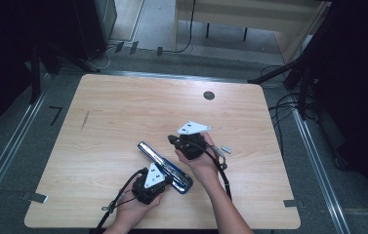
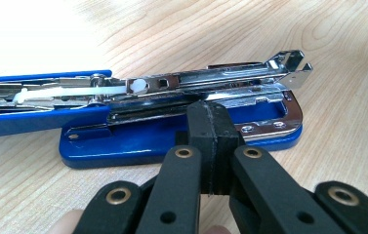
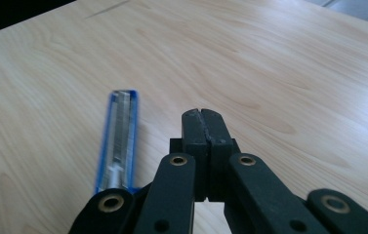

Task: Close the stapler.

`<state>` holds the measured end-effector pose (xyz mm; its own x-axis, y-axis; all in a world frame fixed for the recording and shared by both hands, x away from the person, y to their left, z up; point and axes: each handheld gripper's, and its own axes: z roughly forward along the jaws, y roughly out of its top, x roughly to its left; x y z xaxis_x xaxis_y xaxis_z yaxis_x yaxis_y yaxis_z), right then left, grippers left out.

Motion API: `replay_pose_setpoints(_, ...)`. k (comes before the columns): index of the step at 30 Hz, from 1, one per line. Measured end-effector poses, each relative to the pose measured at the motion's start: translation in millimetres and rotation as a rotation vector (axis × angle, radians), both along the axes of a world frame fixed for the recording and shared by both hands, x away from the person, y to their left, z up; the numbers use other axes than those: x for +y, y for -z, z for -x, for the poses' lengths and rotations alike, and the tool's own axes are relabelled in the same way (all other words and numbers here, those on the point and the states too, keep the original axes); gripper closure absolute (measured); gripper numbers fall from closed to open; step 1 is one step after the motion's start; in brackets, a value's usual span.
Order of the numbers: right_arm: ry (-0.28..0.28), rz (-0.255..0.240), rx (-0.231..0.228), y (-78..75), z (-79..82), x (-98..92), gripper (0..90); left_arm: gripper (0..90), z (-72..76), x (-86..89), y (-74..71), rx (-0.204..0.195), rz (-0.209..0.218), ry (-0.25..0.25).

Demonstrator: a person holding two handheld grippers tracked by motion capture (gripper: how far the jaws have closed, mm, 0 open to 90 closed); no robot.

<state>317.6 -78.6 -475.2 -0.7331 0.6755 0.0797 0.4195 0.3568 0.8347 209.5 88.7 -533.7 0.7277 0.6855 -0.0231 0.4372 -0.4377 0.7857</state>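
Black jaws pressed flat together mark the left hand-held gripper, clenched on nothing, its tips resting against the chrome base rim of an opened blue stapler in the left gripper view. The stapler's lid arm lies swung back flat to the left, its white pusher and metal staple channel exposed, while the channel's front end tilts up at the right. From the high view, the left hand-held gripper sits at the stapler's near end, the tool lying diagonally across the pale wooden counter toward its front edge. The right hand-held gripper, likewise clenched and empty, hovers just beside the stapler's far half, apart from it, with its grey three-cornered plate on top; in the right gripper view its closed jaws point over bare wood with the stapler blurred to their left. A small grey metal piece lies near the right wrist, and a dark round grommet sits near the counter's far edge.
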Motion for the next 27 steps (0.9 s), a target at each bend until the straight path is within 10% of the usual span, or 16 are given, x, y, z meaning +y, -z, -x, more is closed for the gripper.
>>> replay_pose_setpoints(27,0.272,0.067,0.057,39.5,-16.2,-135.9,90.0,90.0,0.7,-0.8,0.2,-0.009,-0.006,0.001)
